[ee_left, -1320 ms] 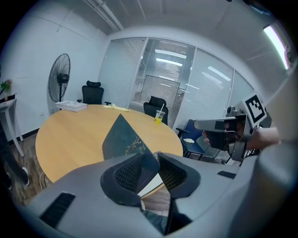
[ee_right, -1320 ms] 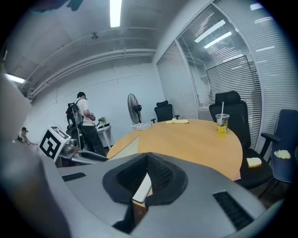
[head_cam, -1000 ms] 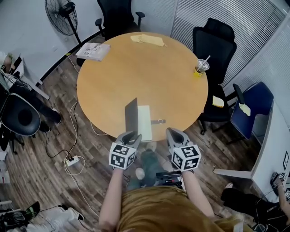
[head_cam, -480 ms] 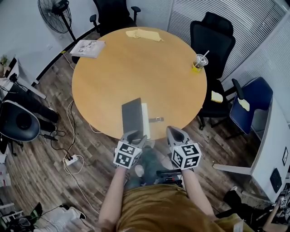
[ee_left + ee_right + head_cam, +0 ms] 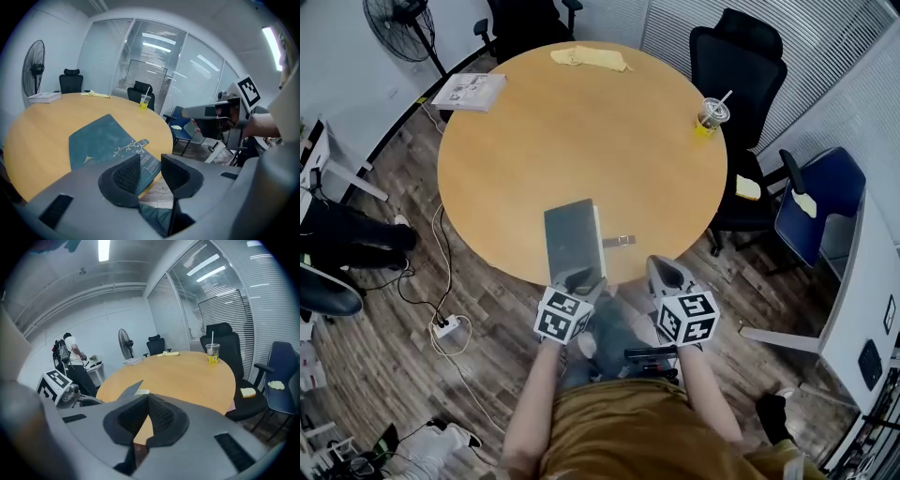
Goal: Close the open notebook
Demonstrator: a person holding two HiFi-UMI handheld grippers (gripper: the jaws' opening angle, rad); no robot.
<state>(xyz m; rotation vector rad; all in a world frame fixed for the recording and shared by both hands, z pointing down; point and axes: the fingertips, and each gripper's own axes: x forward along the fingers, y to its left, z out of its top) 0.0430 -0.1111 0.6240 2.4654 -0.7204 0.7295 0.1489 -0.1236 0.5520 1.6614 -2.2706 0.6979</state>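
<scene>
Notebook (image 5: 573, 239) lies at the table's (image 5: 534, 141) near edge. Only the left gripper view shows its cover's pale branch print. Just before it, the left hand-held gripper (image 5: 581, 278), jaws just opening, grips nothing. The right hand-held gripper (image 5: 666, 272) is closed and empty.

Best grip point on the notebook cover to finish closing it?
The notebook cover, at its free right edge near the strap tab, approached from the table's near rim. The spine lies left, and that edge sits tilted above the white pages.
</scene>
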